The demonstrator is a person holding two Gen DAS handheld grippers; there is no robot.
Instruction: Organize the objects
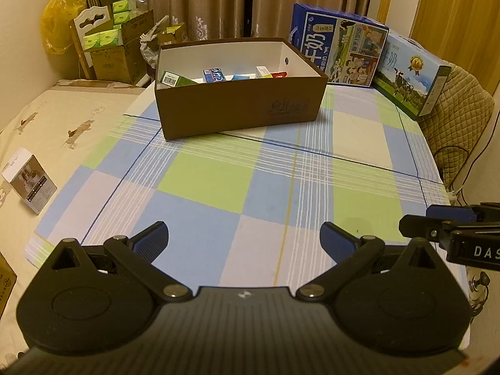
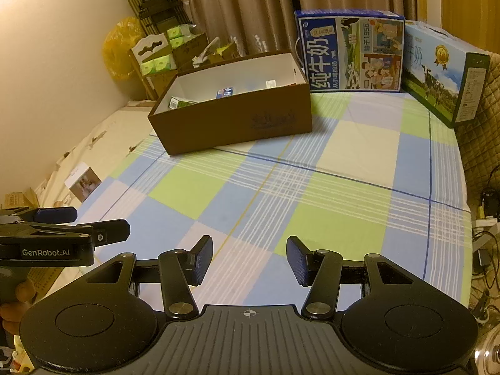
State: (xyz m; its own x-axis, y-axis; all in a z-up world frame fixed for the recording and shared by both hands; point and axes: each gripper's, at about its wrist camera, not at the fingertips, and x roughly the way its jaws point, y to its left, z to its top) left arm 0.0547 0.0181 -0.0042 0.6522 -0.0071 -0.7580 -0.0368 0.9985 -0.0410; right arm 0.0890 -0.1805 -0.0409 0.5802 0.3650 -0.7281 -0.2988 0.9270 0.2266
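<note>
Both grippers hover low over a checked cloth [image 1: 237,181] with nothing between their fingers. The left gripper [image 1: 243,243] fills the bottom of its own view, jaws spread wide and empty; in the right wrist view it shows at the left edge, seen side-on, with a hand [image 2: 15,293] on its grip below. The right gripper [image 2: 250,259] sits at the bottom centre of its view, jaws also parted and empty, though less widely; in the left wrist view only its tip reaches in from the right edge. A brown box [image 1: 237,106] with a white inside stands on the cloth at upper centre of both views, well apart from both grippers. Inside it lie several small cartons [image 1: 215,75], a green one at the left end, a blue one mid-way, others toward the right. A small white box [image 1: 29,179] stands off the cloth at the left of the frame, on a cream sheet. Two milk cases [image 2: 353,53] stand behind the brown box at upper right, before curtains [image 1: 203,0].
</note>
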